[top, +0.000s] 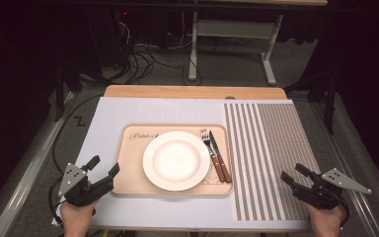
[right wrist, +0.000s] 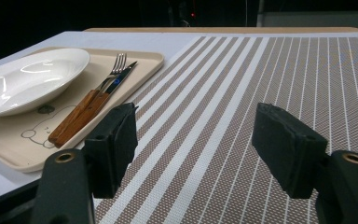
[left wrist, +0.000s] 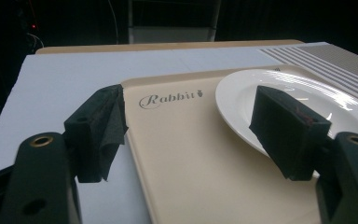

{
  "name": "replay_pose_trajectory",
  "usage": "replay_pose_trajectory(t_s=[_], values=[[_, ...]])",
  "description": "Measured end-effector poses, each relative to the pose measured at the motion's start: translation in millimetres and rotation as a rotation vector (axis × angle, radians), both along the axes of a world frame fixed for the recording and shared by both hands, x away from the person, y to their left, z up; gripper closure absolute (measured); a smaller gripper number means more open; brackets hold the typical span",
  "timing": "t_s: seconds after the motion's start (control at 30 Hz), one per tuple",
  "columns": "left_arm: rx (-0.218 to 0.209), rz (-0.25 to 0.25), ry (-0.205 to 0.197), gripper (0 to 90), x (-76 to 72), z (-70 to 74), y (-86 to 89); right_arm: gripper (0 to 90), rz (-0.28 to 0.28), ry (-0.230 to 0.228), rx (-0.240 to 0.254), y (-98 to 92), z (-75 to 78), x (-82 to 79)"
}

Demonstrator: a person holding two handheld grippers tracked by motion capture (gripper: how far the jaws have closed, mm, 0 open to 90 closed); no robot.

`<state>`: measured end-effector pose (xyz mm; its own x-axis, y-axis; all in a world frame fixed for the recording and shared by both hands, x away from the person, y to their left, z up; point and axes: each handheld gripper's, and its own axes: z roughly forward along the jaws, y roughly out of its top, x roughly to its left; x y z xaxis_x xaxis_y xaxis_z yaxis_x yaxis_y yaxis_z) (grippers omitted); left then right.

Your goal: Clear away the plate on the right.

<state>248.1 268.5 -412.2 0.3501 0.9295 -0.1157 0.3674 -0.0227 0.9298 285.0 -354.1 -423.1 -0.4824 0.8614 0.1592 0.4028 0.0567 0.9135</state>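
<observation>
Left hand: enters from the bottom edge of the high view, wrist low, gripping the left tool (top: 103, 167) from behind; the tool points forward and a little inward, toward the near left corner of the tray (top: 126, 185).
Left tool state: jaws wide apart, nothing between them. In the left gripper view the tray's left edge runs up between the jaws, and one pad (left wrist: 286, 128) stands in front of the plate rim.
Right hand: enters at the bottom right of the high view and holds the right tool (top: 292, 173) low over the striped mat (top: 271, 148), angled inward to the left.
Right tool state: jaws wide apart, holding nothing; in the right gripper view bare mat lies between them.
Tool build: black, blocky pads with a rough, matte face; a grey three-cornered plate on top of each.
Tray: pale beige, smooth, rectangular with rounded corners and a shallow raised rim; script lettering near its far left, a line-drawn rabbit figure near the cutlery handles. It lies mid-worktop on a white sheet (top: 108, 118).
Plate (top: 176, 160): white, glossy, round, shallow well; sits centred on the tray.
Fork (top: 210, 150) and knife (top: 219, 155): metal heads, reddish-brown wooden handles; side by side on the tray, just right of the plate, handles toward the person.
Mat texture: woven, brown and white stripes, narrowing toward the right side.
Worktop (top: 192, 91): light wood, edge exposed at the far side.
</observation>
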Motion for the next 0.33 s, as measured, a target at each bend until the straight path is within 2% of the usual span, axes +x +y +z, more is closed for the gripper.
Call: replay_pose_trajectory(t_s=[0.33], values=[[0.001,0.008,-0.002,27.5,0.0,0.0,0.7,29.8,0.021,0.006,0.016,-0.9,-1.8,3.6]])
